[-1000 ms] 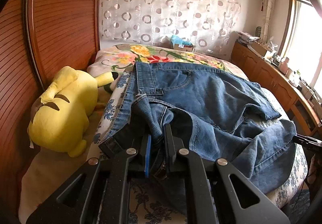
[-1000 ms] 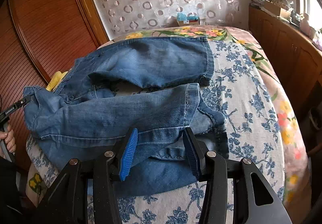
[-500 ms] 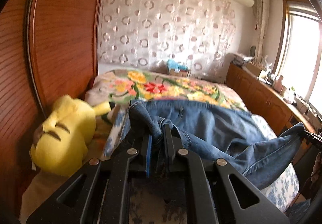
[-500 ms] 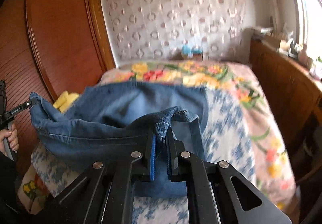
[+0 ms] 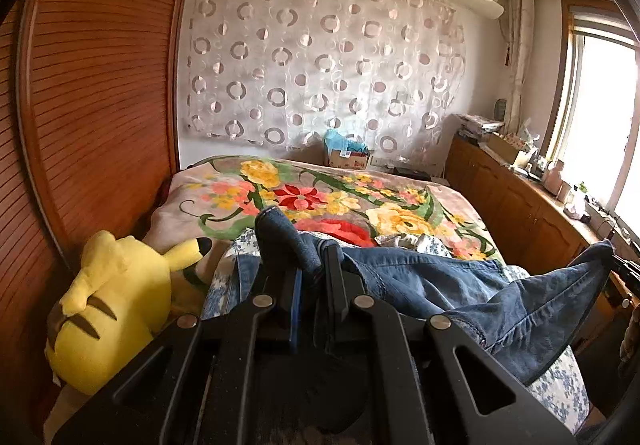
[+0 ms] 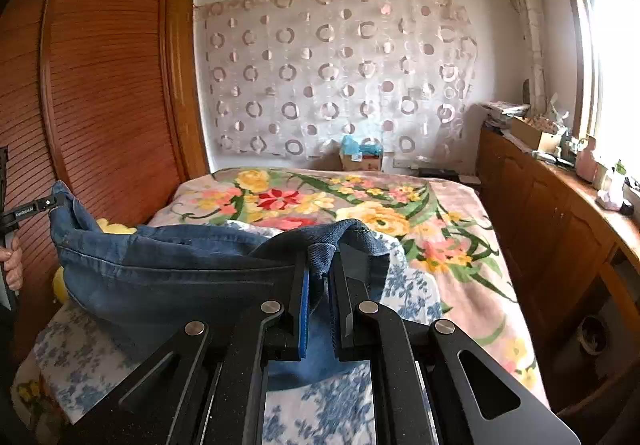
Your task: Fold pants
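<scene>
The left gripper (image 5: pixel 312 277) is pinching a bunched fold of the jeans (image 5: pixel 460 285), its fingers (image 5: pixel 334 269) closed tight on the denim, which is poking up above the tips. The right gripper (image 6: pixel 320 277) is likewise clamping another edge of the jeans (image 6: pixel 168 273), fingers (image 6: pixel 302 285) shut on the cloth. Between the two grips the jeans are hanging lifted in a sagging span, the lower part draping onto the bed (image 6: pixel 460 245) near its front edge, over a blue-flowered sheet (image 6: pixel 320 417) and just short of the floral blanket (image 5: pixel 320 197). A yellow plush (image 5: pixel 112 309) is lying at the bed's left side, beside the wooden wardrobe (image 5: pixel 100 105).
</scene>
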The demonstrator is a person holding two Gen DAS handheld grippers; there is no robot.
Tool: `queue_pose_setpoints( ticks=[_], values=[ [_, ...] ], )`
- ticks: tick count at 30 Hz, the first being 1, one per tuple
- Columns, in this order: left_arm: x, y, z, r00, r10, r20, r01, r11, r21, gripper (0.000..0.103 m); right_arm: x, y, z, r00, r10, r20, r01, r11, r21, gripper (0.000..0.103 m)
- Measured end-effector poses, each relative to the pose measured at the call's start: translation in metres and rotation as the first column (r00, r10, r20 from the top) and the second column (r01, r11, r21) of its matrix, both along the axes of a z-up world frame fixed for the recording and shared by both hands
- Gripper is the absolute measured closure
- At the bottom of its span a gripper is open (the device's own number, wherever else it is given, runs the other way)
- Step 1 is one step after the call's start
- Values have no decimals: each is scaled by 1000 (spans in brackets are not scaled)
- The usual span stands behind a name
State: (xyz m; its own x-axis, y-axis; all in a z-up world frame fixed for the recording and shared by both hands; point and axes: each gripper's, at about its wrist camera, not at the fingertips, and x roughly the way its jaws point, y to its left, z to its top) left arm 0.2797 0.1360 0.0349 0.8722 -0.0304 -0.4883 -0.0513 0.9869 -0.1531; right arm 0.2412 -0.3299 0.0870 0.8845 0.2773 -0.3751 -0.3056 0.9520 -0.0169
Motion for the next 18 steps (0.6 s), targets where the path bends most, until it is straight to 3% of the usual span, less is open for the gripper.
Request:
queue_pose_setpoints(
  ticks=[7, 10, 11, 12, 13, 18],
  values=[
    [58, 5, -17, 998, 8, -69, -9, 1000, -7, 91, 36, 12, -9, 999, -26, -26, 25, 999, -38, 95],
    [80, 4, -33, 988, -11, -151, 9, 1000, -13, 78, 58, 22, -15, 998, -44, -52, 41, 997, -72, 95],
    [81, 3, -35, 988, -17, -155, 15, 1000, -13, 71, 66, 25, -17, 996, -52, -67, 46, 995, -86, 95],
    [80, 3, -37, 987, -26, -157, 23, 1000, -15, 57, 74, 28, -23, 995, -56, -86, 48, 994, -97, 95],
    [78, 2, -40, 987, -39, -157, 37, 999, -17, 52, 82, 32, -29, 993, -61, -104, 49, 992, -112, 95],
    [71, 4, -48, 986, -52, -158, 55, 998, 11, 46, 100, 52, -43, 985, -85, -148, 58, 982, -178, 95]
  ],
)
